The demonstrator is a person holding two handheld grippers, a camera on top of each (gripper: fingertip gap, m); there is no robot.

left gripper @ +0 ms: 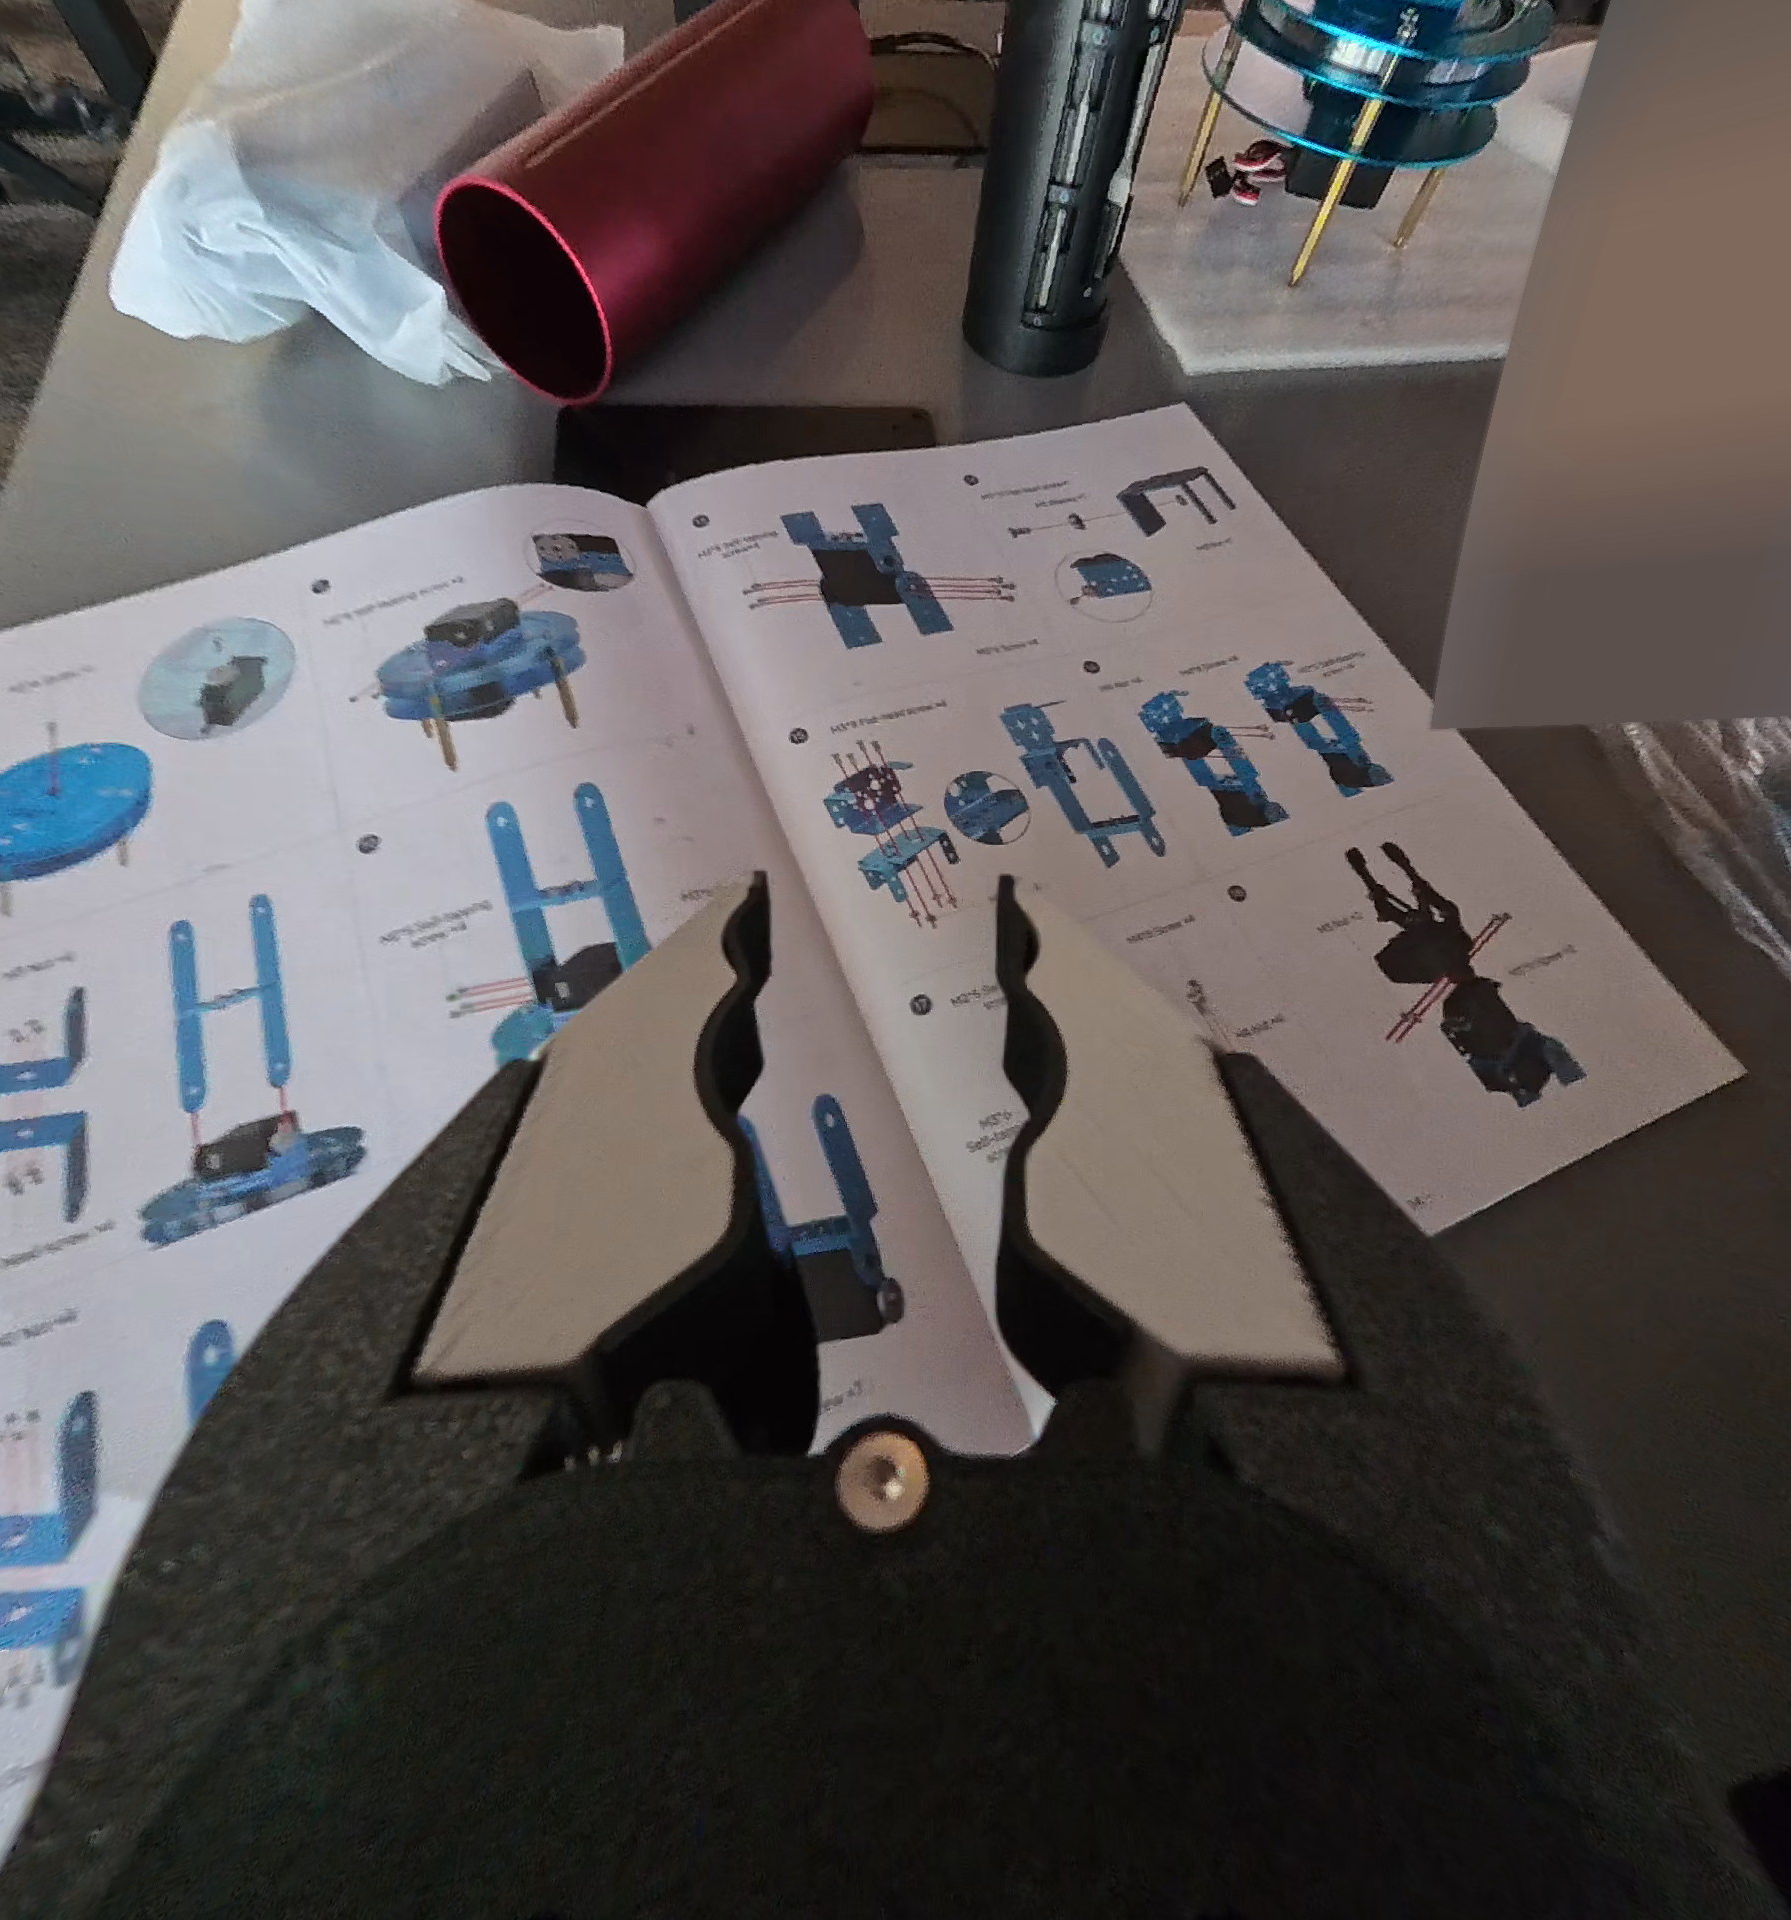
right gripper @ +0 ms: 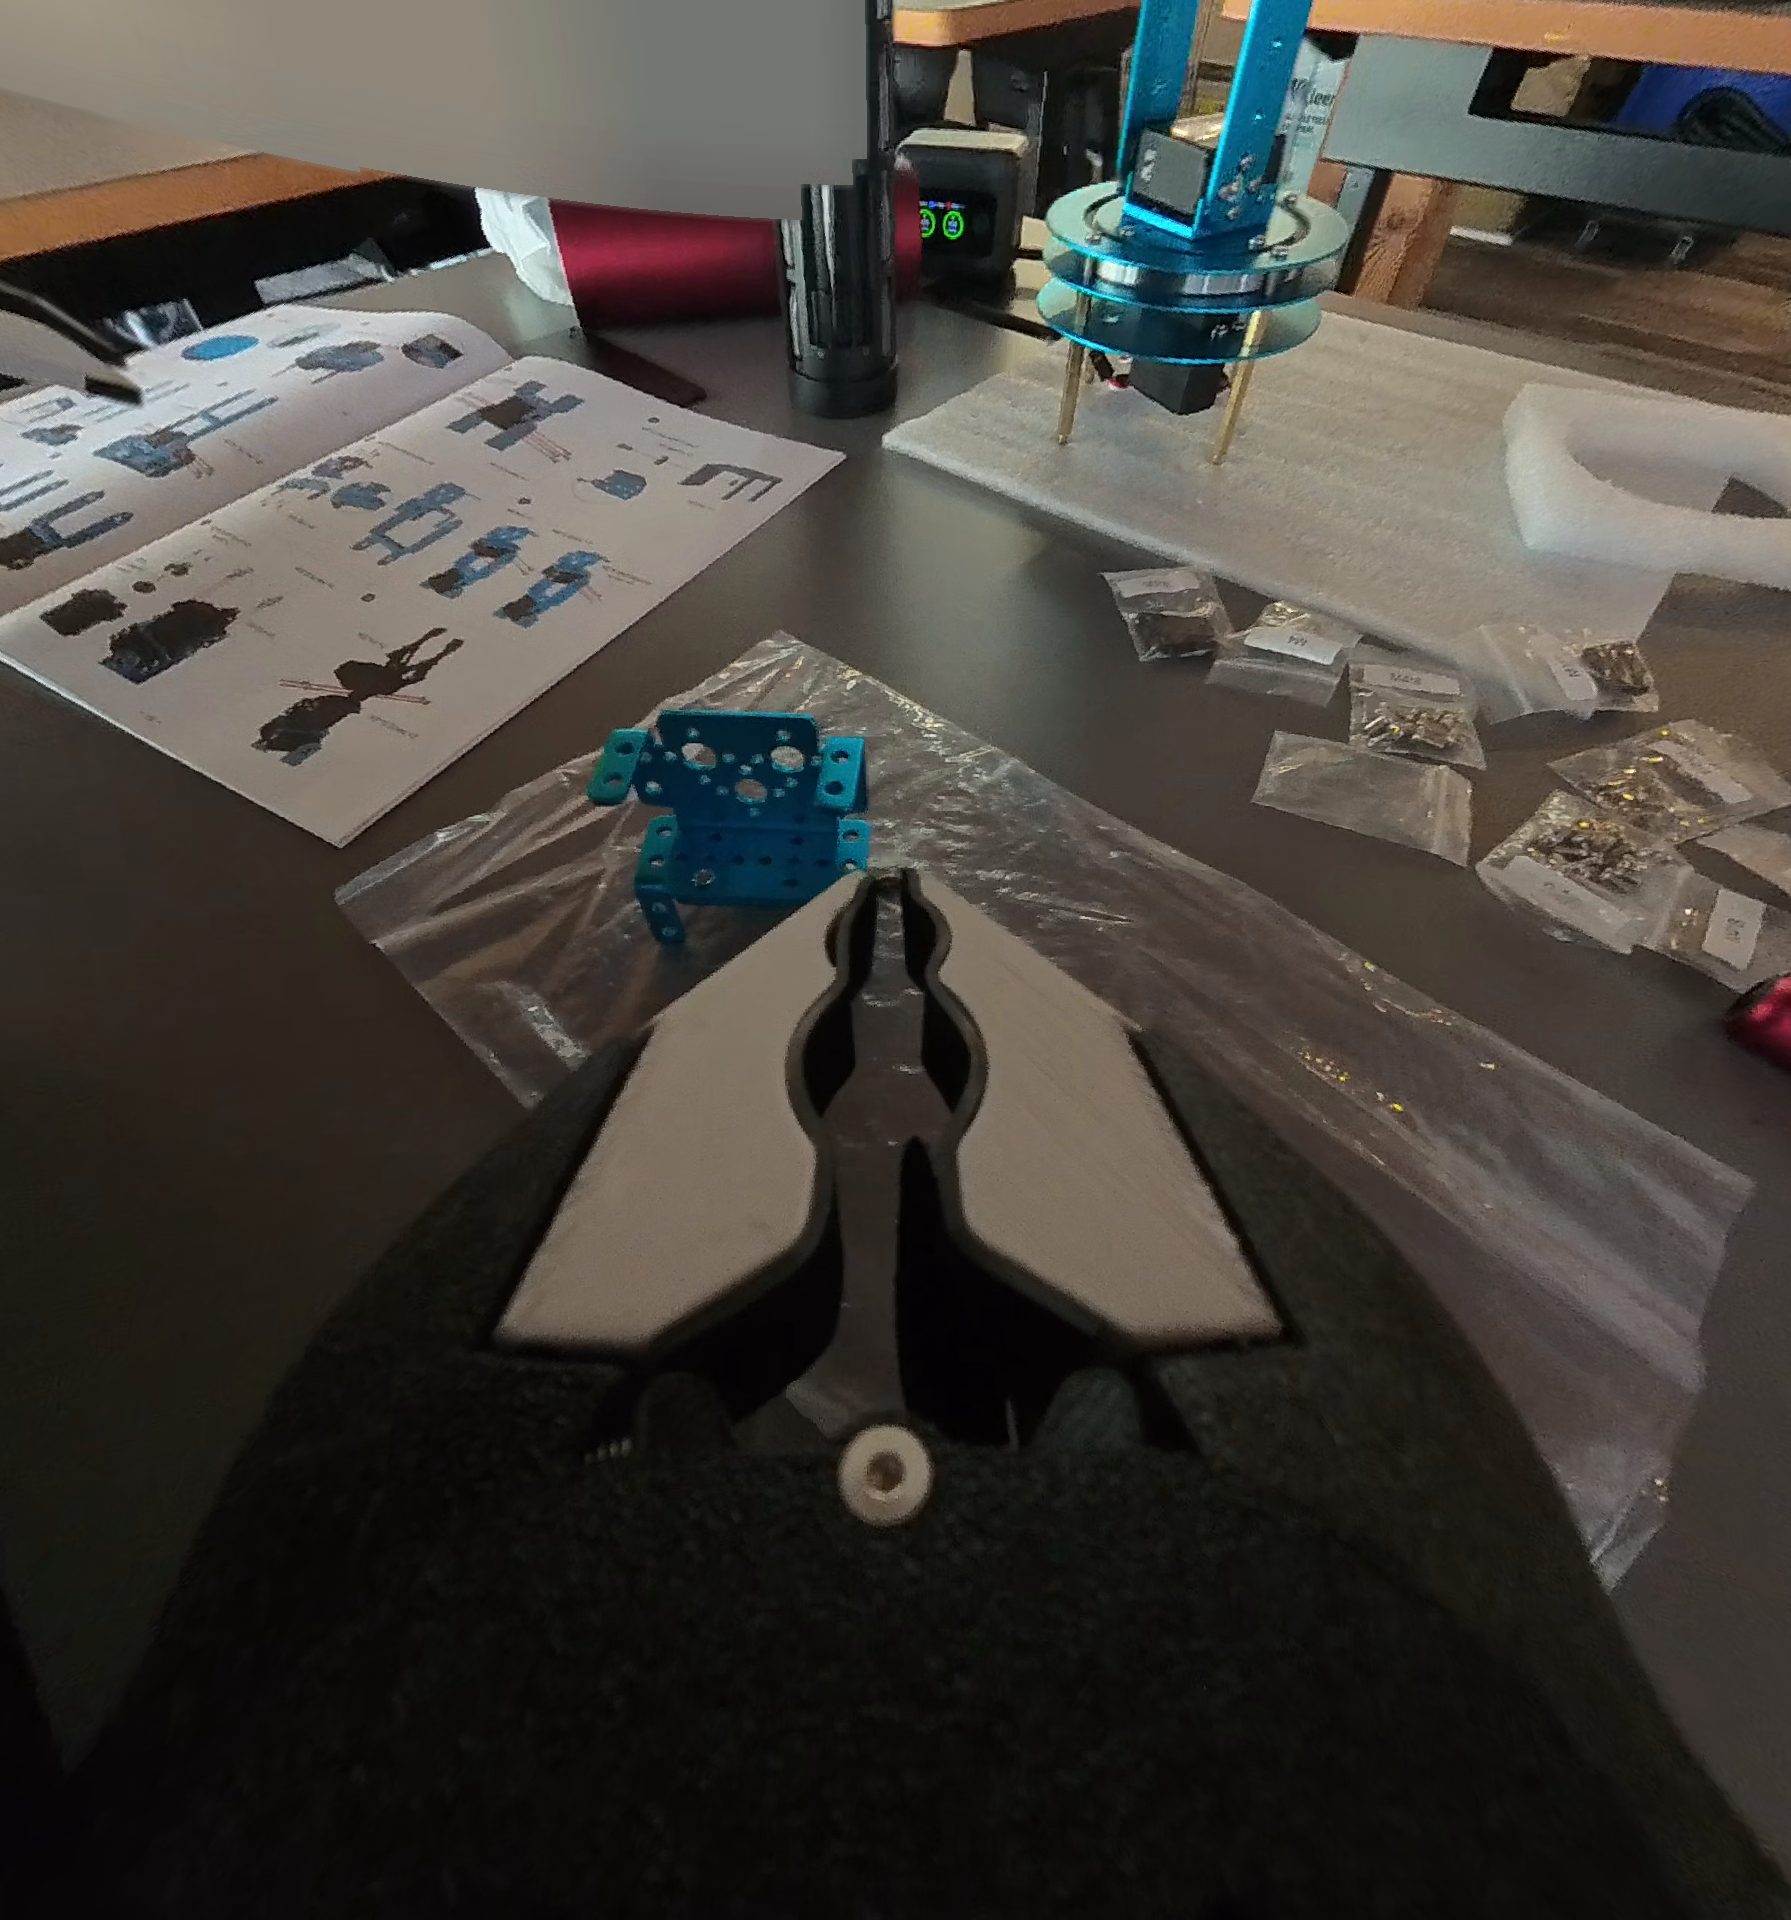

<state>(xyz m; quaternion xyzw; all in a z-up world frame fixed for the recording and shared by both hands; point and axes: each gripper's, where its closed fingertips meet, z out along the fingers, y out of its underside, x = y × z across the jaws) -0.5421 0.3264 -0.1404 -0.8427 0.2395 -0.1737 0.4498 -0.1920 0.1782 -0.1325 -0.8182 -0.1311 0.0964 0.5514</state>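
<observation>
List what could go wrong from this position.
1. The right hand-held gripper, nearly shut, sits right beside the blue bracket and may knock it over.
2. The clear plastic bag beneath could slide or snag.
3. The open left hand-held gripper hovers over the manual and might crease a page.

An open booklet [left gripper: 870, 790] is spread under the left gripper [left gripper: 883, 902]; beyond it a red tube [left gripper: 652, 197] lies. Just ahead of the right gripper [right gripper: 887, 883], a blue bracket [right gripper: 730, 805] is set on a plastic bag [right gripper: 1182, 987], with small bags [right gripper: 1410, 707] scattered to its right.
</observation>
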